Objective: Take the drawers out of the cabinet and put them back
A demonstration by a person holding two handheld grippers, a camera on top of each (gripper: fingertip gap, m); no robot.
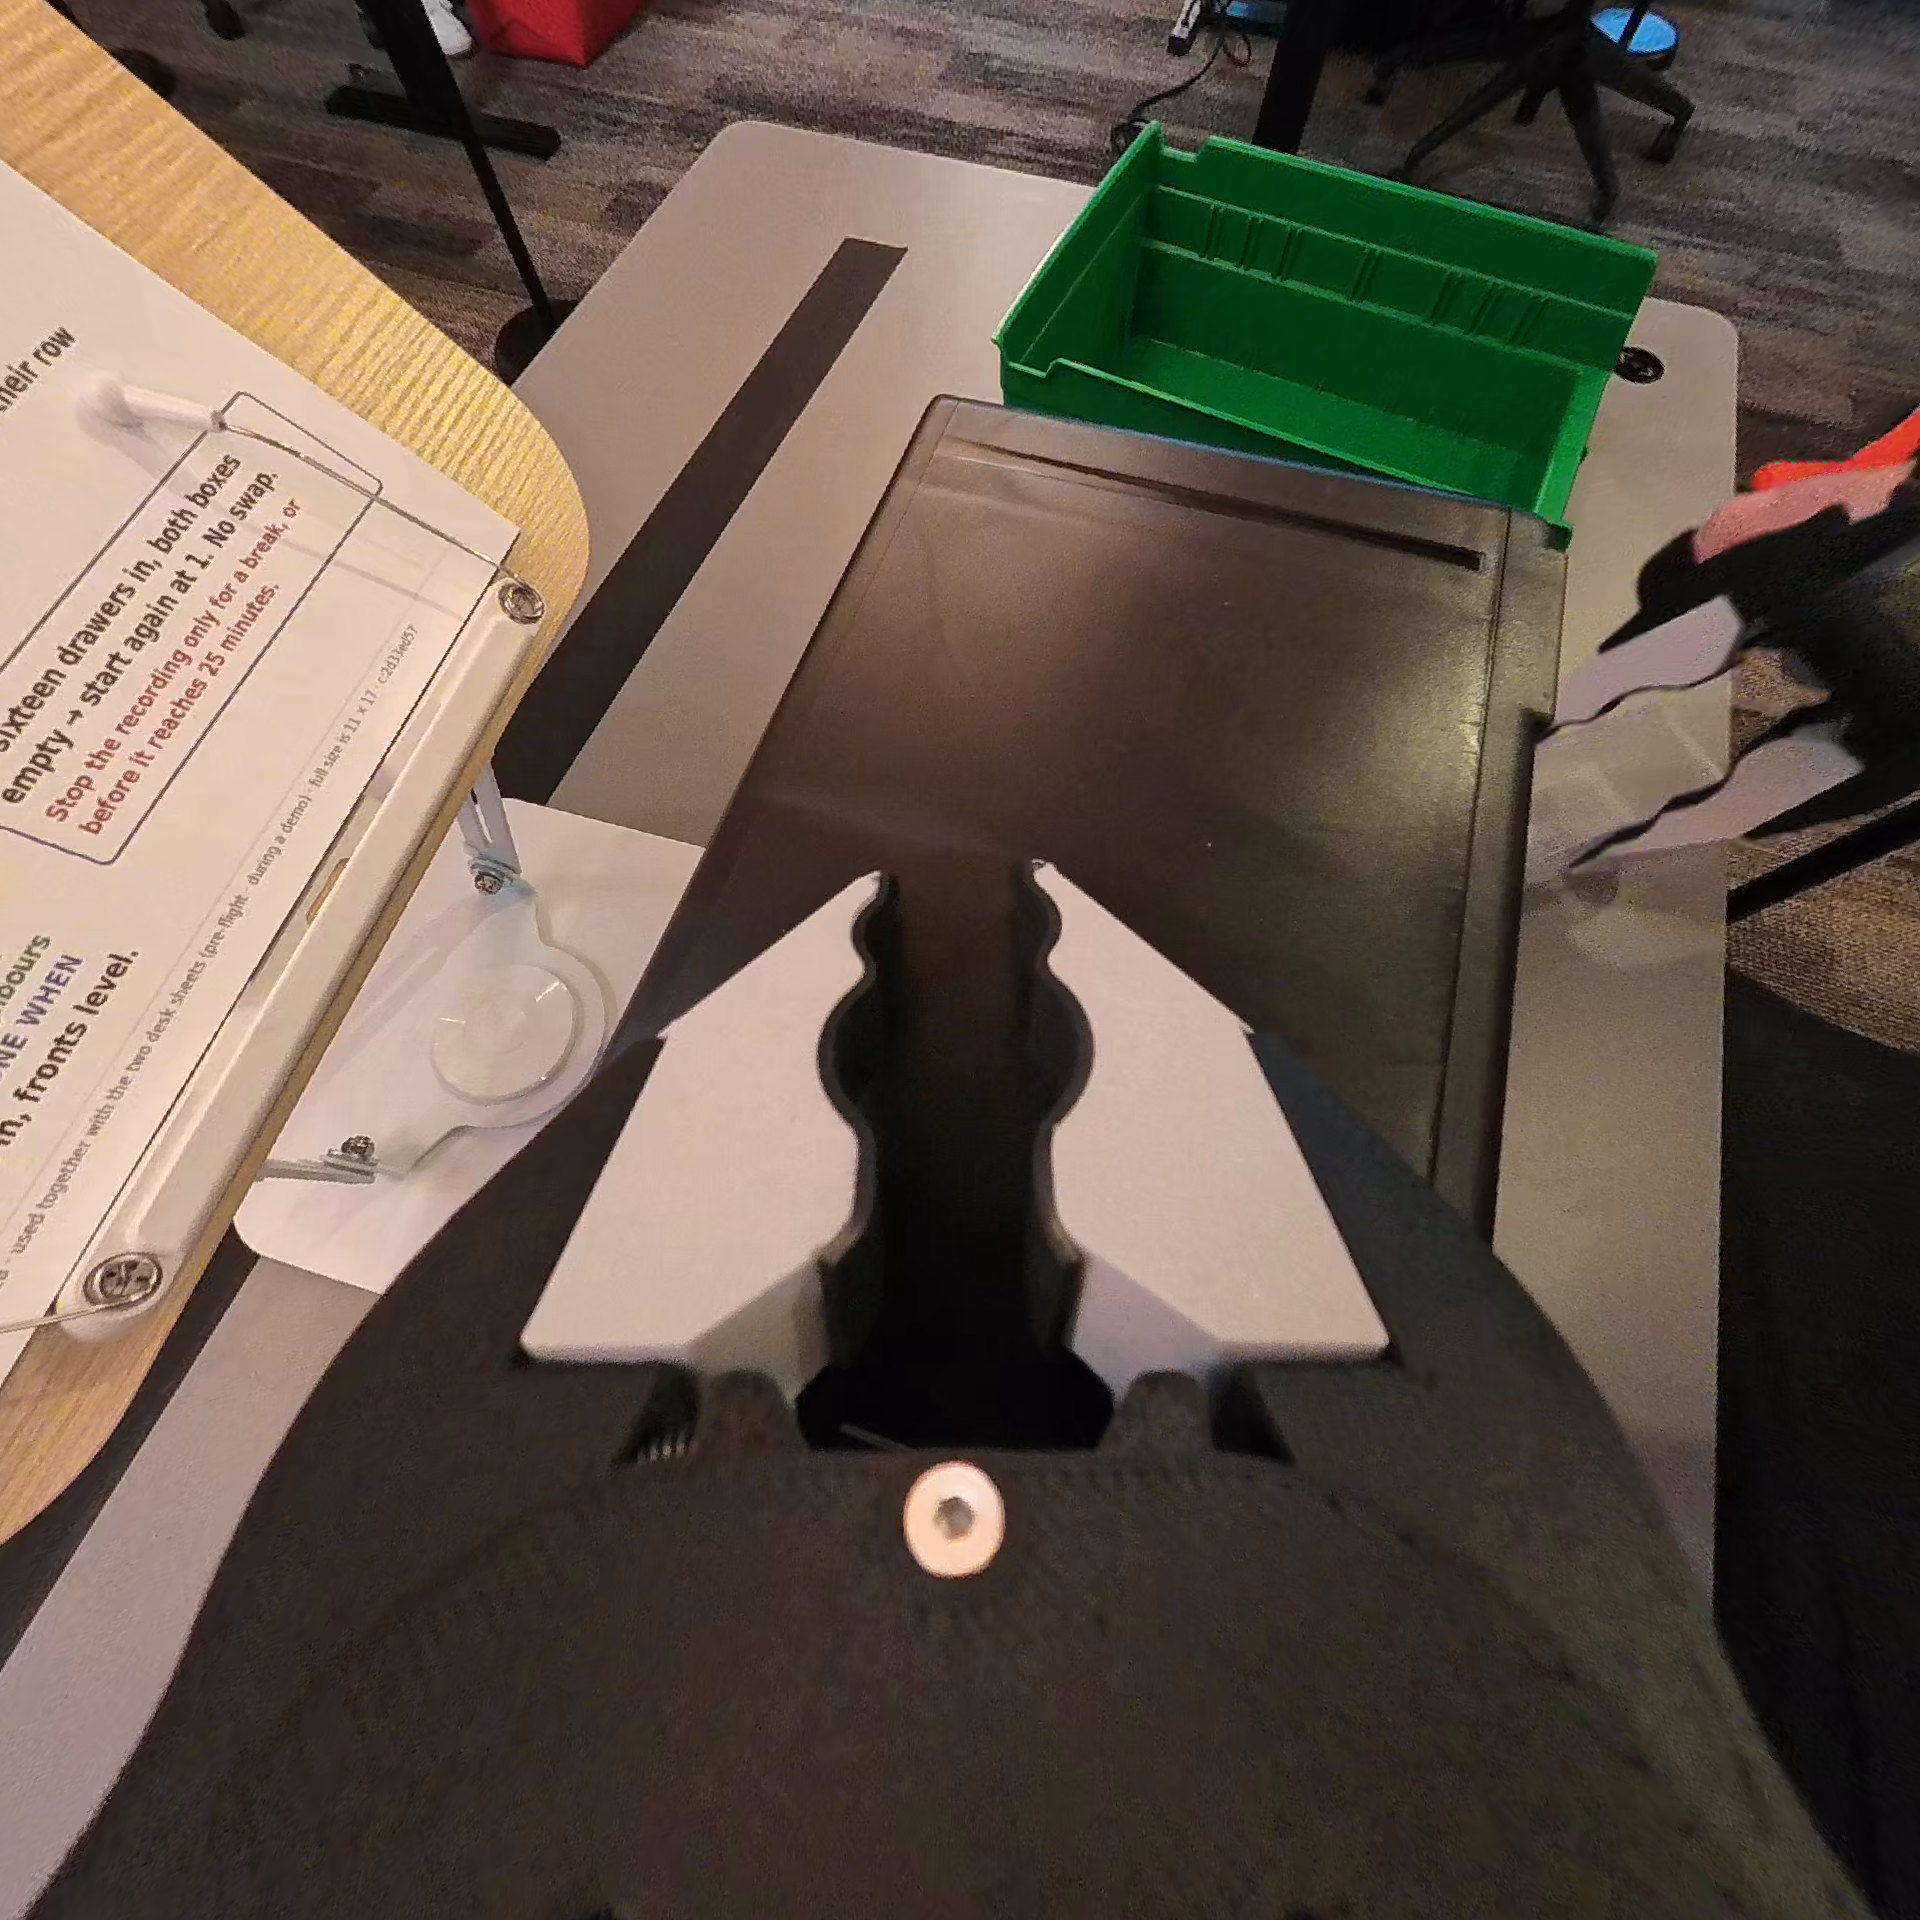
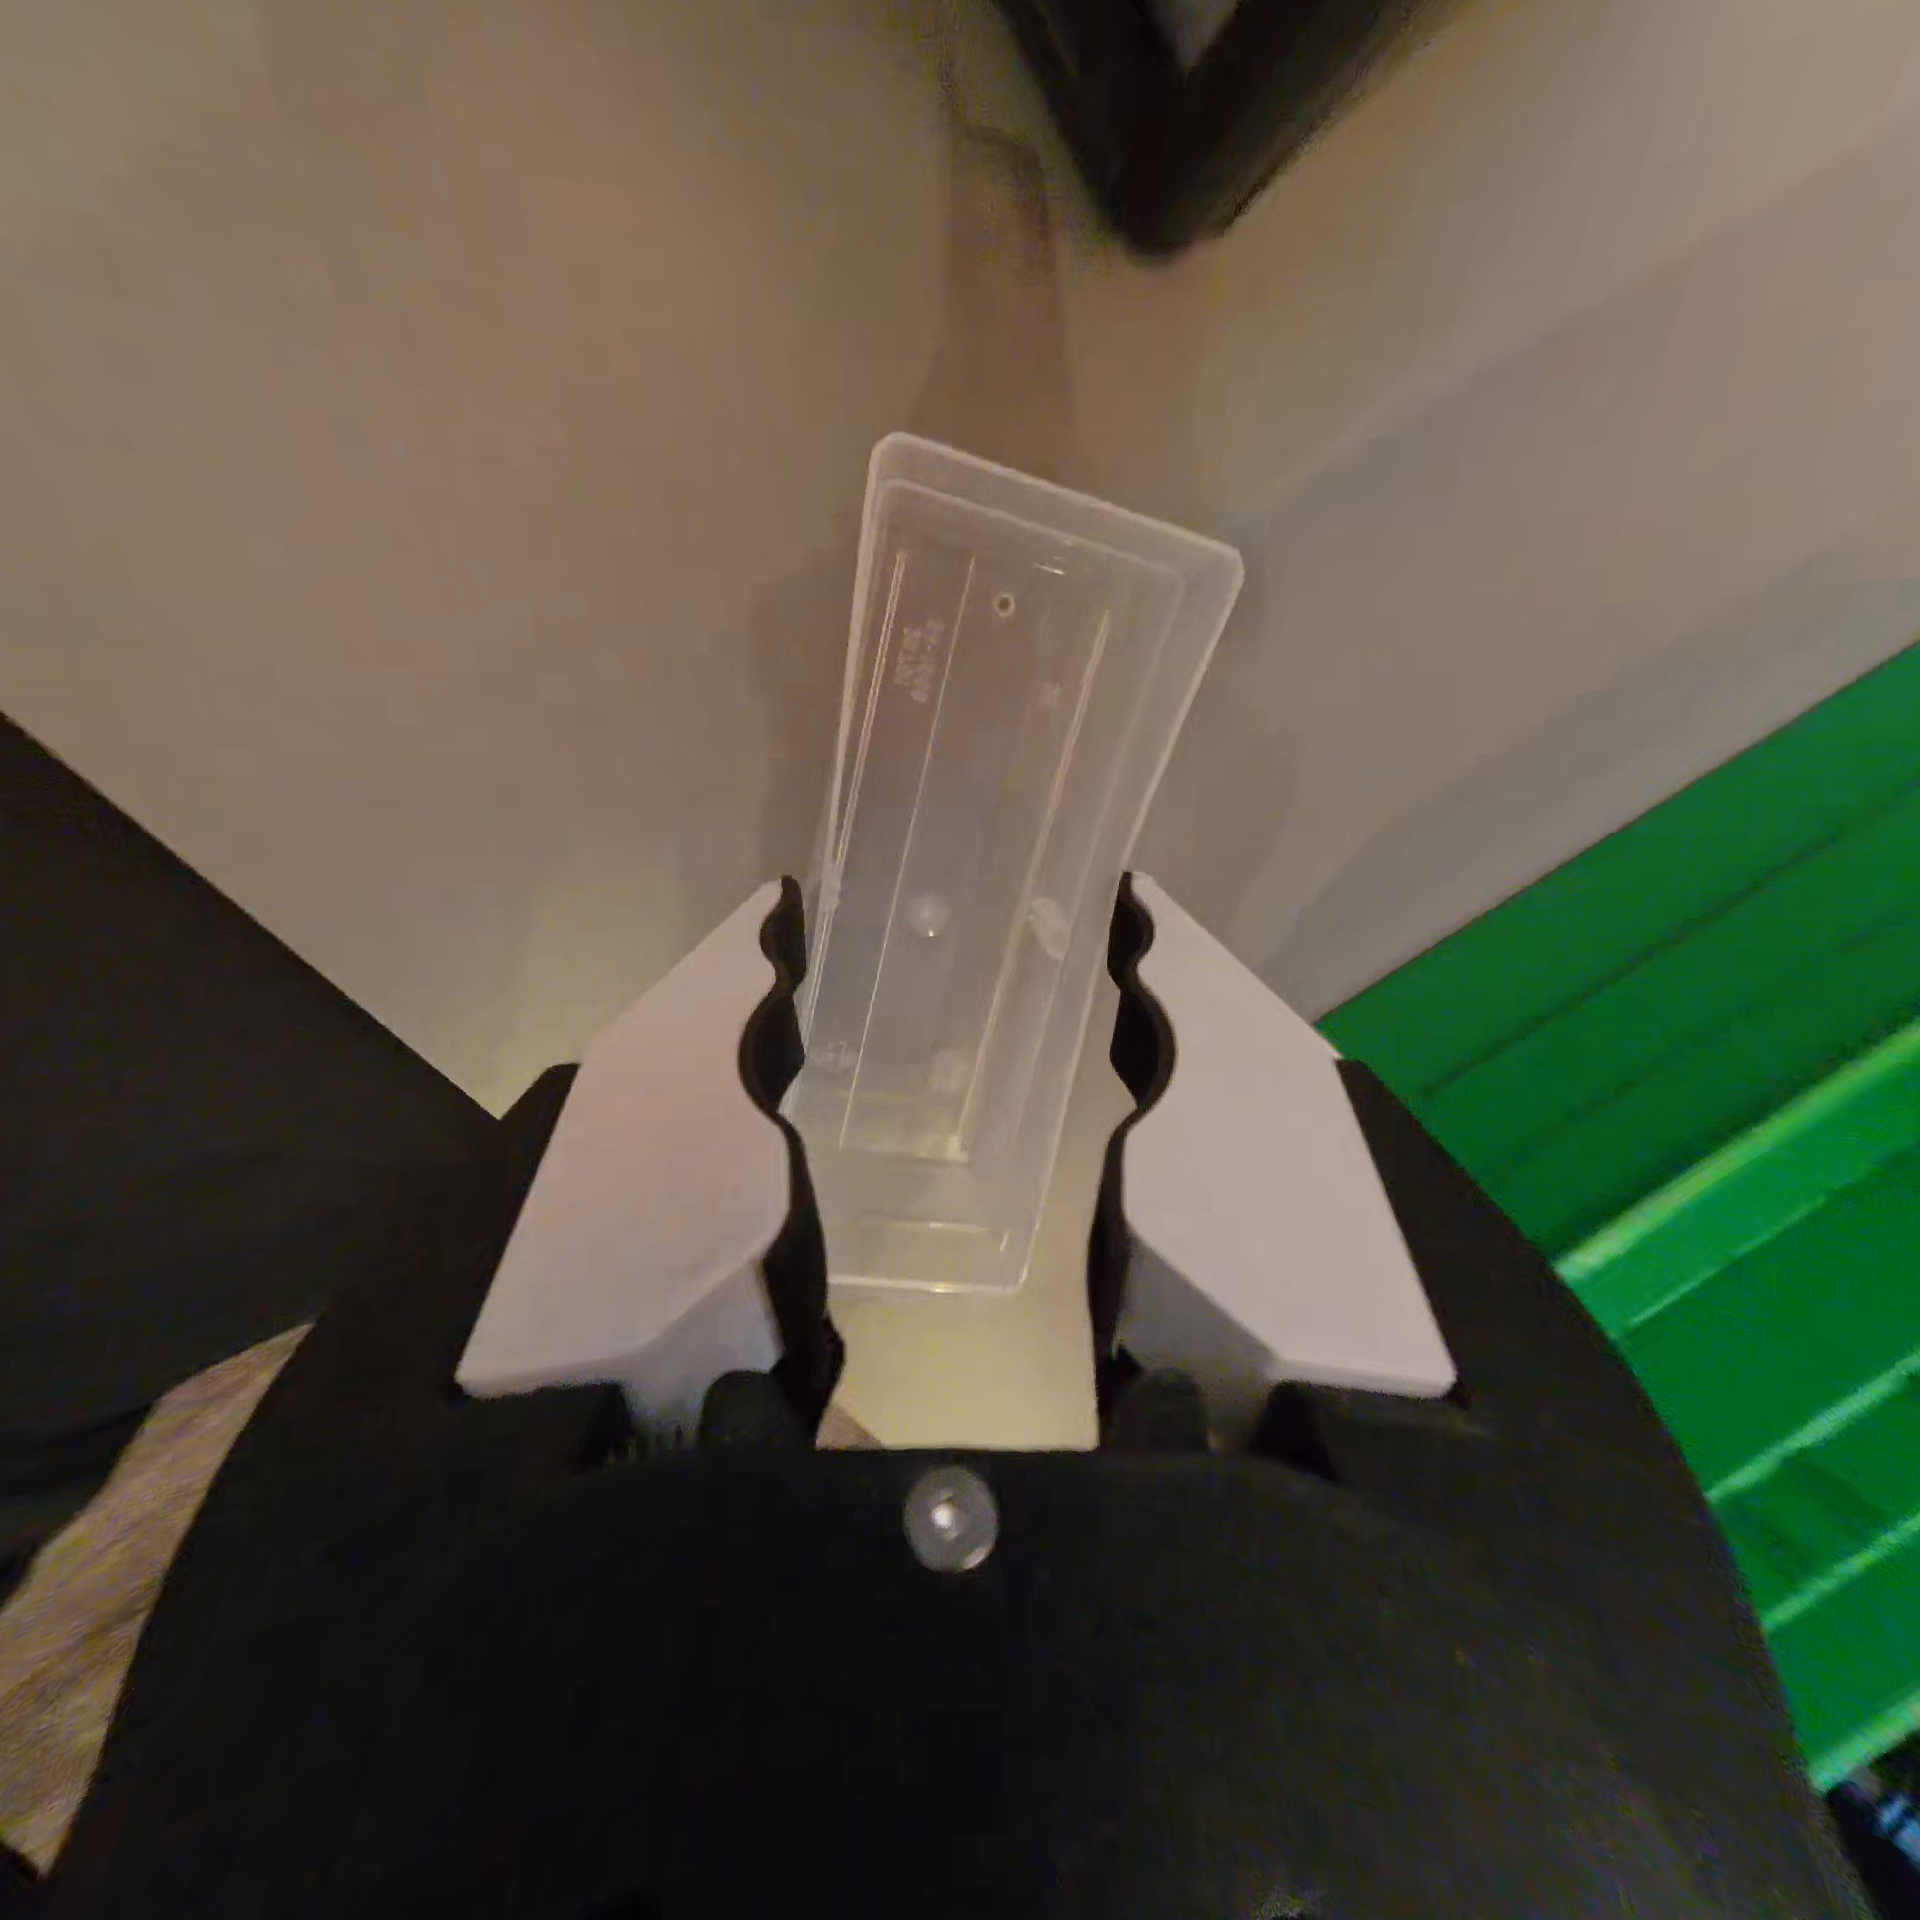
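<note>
Right wrist view: clear drawer [image 2: 977,894] between jaws, contact unclear.

Left tool [image 1: 956,883] parted over black cabinet [image 1: 1195,727], green bin [image 1: 1330,322] behind

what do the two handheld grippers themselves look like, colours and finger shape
Both match. The left gripper and right gripper each have a matte black, rough-textured body that widens toward the camera, with one silver screw set in the middle. Each carries two pale grey wedge-shaped fingers with black wavy, scalloped inner pads. The far view of the right one adds red and pink parts behind its fingers. No cables or sleeves show.
</note>
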